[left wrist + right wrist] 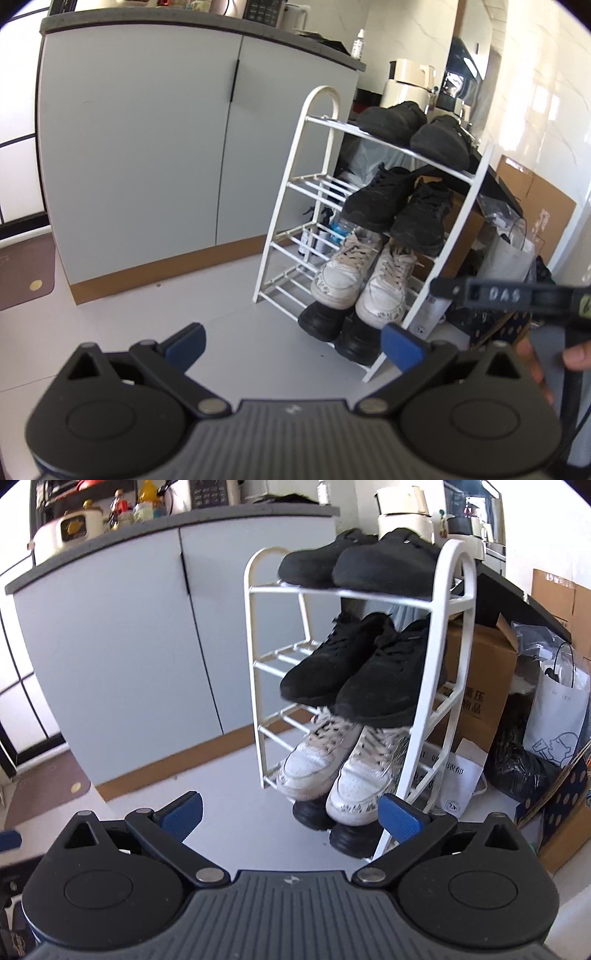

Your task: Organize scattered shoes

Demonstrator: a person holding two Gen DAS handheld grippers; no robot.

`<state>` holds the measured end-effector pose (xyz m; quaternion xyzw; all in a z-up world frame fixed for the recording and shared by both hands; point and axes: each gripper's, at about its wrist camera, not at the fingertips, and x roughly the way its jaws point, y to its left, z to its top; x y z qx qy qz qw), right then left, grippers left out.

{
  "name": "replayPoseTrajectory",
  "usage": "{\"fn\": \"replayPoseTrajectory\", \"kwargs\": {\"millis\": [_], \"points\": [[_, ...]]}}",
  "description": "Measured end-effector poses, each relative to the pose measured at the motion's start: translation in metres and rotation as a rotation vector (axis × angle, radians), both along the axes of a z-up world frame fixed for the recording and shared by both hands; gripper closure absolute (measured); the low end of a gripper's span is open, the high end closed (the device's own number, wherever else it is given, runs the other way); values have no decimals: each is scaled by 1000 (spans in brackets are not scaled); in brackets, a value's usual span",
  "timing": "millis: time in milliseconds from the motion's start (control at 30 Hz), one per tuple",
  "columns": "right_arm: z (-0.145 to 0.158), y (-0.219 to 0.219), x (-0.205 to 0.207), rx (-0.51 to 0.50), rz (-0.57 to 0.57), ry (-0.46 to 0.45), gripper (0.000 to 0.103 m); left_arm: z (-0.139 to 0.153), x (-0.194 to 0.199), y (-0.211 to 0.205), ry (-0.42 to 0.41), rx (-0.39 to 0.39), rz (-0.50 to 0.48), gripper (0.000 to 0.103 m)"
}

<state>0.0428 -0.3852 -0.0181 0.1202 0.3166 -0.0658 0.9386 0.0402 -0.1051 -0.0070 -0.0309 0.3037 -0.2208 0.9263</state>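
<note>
A white wire shoe rack stands on the pale floor with a pair on each tier. Black slip-ons sit on top. Black lace-up sneakers sit below them. White sneakers sit on the third tier. Black chunky shoes sit at the bottom. My left gripper is open and empty, held back from the rack. My right gripper is open and empty, facing the rack. Part of the right gripper shows in the left wrist view at the right edge.
A grey cabinet with a dark counter stands left of the rack. Cardboard boxes, a white paper bag and dark bags crowd the rack's right side. A brown mat lies at far left.
</note>
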Motion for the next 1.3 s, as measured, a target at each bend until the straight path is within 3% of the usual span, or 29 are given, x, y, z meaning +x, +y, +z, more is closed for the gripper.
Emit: {"fn": "replayPoseTrajectory", "kwargs": {"millis": [500, 1300], "points": [[-13, 39, -8, -40, 86, 37, 0, -23, 9, 7, 119, 19, 22, 0], [-15, 70, -9, -91, 119, 23, 0, -19, 1, 17, 114, 23, 32, 0]]}}
